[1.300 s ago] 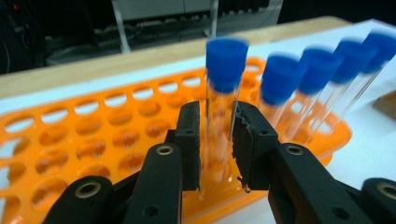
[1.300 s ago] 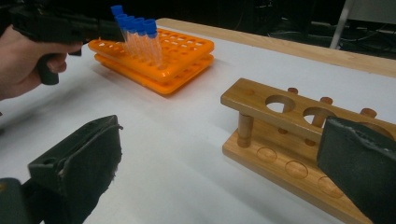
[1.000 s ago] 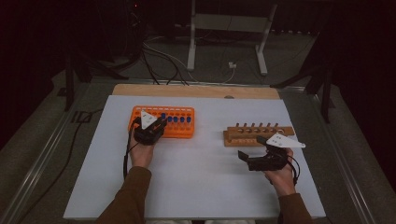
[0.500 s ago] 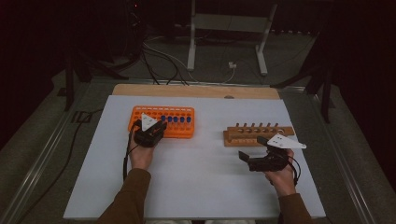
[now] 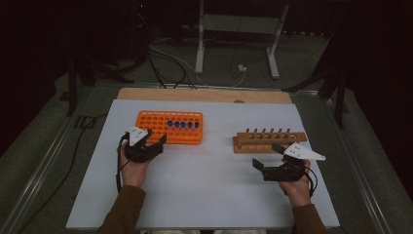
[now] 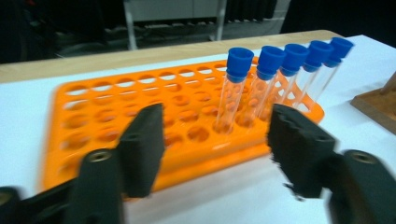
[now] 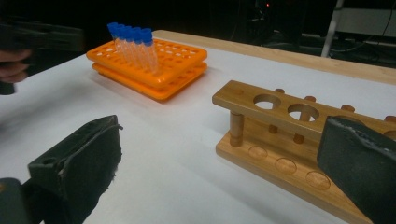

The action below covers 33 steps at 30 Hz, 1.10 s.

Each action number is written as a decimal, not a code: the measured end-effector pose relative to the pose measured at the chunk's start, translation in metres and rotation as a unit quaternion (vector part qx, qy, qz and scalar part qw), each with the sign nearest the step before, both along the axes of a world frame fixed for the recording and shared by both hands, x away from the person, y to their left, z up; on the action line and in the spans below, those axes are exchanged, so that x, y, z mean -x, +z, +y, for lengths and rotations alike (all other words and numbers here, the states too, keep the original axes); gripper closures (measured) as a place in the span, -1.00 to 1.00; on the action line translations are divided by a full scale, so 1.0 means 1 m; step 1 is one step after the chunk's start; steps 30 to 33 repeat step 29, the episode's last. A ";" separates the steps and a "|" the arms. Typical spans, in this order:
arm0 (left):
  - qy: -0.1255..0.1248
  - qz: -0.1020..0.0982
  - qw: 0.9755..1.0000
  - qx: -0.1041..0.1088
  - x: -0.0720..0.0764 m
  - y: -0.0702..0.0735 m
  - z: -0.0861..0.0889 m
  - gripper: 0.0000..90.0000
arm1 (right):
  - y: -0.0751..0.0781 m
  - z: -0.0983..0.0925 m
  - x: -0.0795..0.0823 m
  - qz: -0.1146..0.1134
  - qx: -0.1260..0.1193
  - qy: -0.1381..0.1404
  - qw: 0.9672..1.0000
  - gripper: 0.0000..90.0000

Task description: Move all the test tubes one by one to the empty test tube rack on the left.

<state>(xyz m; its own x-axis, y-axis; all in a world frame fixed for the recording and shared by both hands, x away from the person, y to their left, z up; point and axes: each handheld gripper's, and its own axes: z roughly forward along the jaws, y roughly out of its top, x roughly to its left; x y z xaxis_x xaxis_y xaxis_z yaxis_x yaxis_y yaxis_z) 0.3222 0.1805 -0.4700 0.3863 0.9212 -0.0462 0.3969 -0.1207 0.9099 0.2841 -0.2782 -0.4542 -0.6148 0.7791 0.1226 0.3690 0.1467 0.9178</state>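
With five blue-capped tubes [image 6: 238, 88] left in my orange rack [image 5: 160, 127] at centre-left, wooden rack [image 5: 269, 142] empty, left gripper's [image 5: 157, 141] jaws have just opened, nothing between them, right gripper's [image 5: 265, 157] jaws open.

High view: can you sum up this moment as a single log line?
left gripper: jaws just opened, empty, beside orange rack | right gripper: open, empty, near wooden rack | five blue-capped tubes: in orange rack

Tubes [image 5: 183, 125] in plastic rack [image 5: 151, 122], left of wooden rack [image 5: 269, 141].
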 end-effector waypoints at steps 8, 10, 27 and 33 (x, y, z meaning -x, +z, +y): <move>0.001 -0.018 1.000 0.017 0.048 0.009 0.034 -0.64 | -0.001 -0.002 0.008 -0.018 -0.007 -0.001 1.000 -1.00; 0.001 -0.024 1.000 0.016 0.058 0.010 0.041 -0.72 | -0.003 -0.003 0.009 -0.020 -0.003 -0.001 1.000 -1.00; 0.000 -0.047 0.999 0.017 0.085 0.008 0.056 -0.99 | -0.006 -0.013 0.016 -0.046 0.004 -0.026 0.999 -1.00; 0.004 -0.046 0.999 0.023 0.085 0.008 0.058 -0.99 | -0.008 -0.012 0.016 -0.044 0.005 -0.025 0.999 -1.00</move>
